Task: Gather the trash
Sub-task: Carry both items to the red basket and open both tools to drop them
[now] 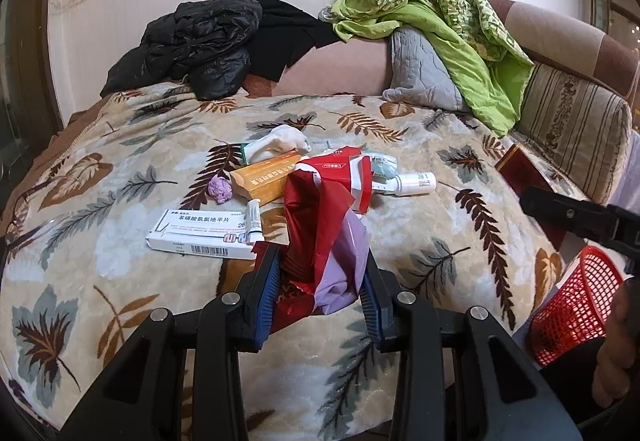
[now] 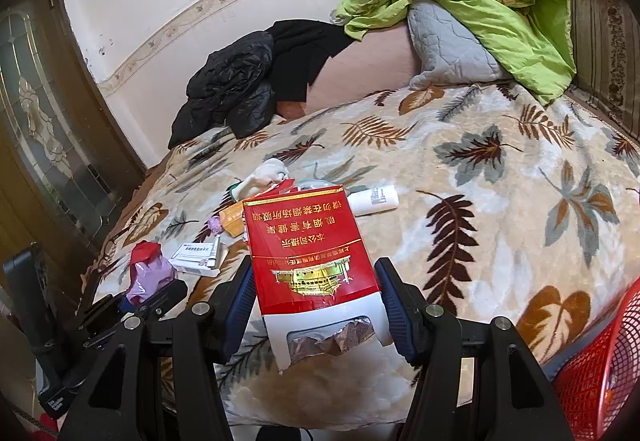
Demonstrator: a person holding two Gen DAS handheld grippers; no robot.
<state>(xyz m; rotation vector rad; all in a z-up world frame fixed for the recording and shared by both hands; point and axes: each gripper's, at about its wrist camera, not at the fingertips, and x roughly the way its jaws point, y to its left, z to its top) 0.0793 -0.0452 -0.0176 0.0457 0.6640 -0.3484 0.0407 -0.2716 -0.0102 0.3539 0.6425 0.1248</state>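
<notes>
My left gripper [image 1: 320, 273] is shut on a crumpled red and lilac wrapper [image 1: 324, 237], held above the bed; it also shows in the right wrist view [image 2: 146, 269]. My right gripper [image 2: 316, 281] is shut on a red and white cigarette pack [image 2: 308, 253], held upright over the bed's front edge. More trash lies on the leaf-patterned blanket [image 1: 120, 169]: a white medicine box [image 1: 200, 233], a small tube [image 1: 253, 221], an orange box [image 1: 266, 177], a torn red pack [image 1: 348, 173], a white bottle [image 1: 416, 183], a lilac paper ball [image 1: 219, 189] and a white tissue [image 1: 280, 141].
A red mesh basket [image 1: 572, 305] stands off the bed's right front corner; it also shows in the right wrist view [image 2: 600, 373]. A black jacket [image 1: 192, 49], a green quilt [image 1: 440, 21] and a grey pillow [image 1: 420, 73] lie at the back. A door [image 2: 36, 121] is on the left.
</notes>
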